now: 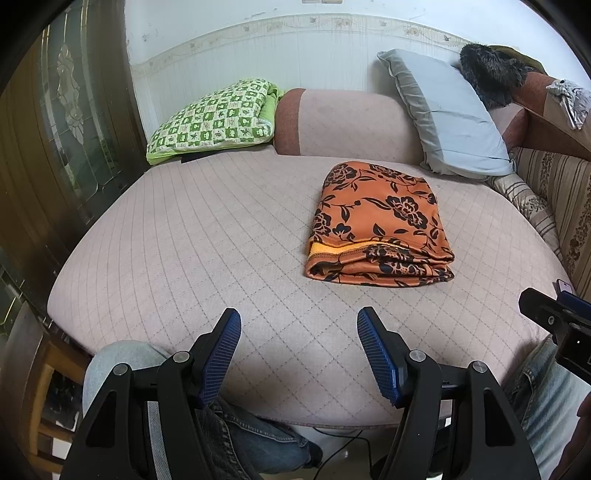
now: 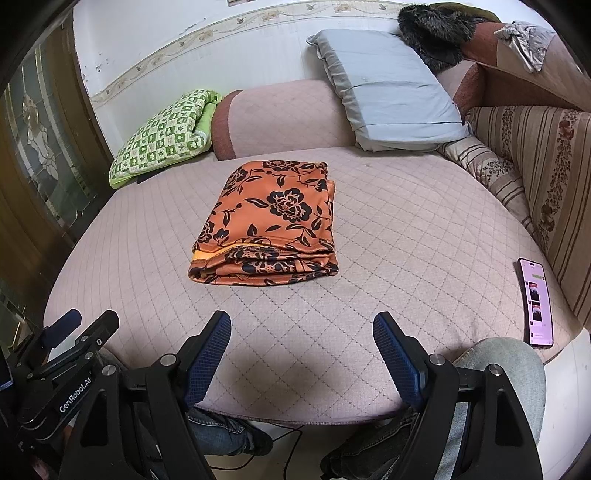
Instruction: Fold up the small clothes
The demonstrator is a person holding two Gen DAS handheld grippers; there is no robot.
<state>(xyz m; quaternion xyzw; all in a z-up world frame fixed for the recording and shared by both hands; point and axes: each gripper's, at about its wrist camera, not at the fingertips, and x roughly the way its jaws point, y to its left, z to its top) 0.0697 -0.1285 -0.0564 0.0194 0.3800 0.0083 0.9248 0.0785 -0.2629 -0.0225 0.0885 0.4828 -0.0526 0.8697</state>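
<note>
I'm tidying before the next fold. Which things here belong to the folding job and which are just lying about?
Job: orange floral garment, folded on the cushion; left hand-held gripper and right hand-held gripper, both open, empty.

Lying about: phone, green checked pillow, grey pillow, fur item.

The folded garment [image 2: 266, 225] lies on the sofa seat [image 2: 406, 236], near its middle. Behind it stands the backrest [image 2: 284, 114], with a patterned cushion [image 2: 162, 136] to its left and a pillow [image 2: 388, 92] leaning on its right. A phone [image 2: 536, 302] lies on the seat's right edge, well apart from the garment. Both grippers [image 1: 299, 354] [image 2: 302, 354] hang over the seat's front edge, before the garment.
</note>
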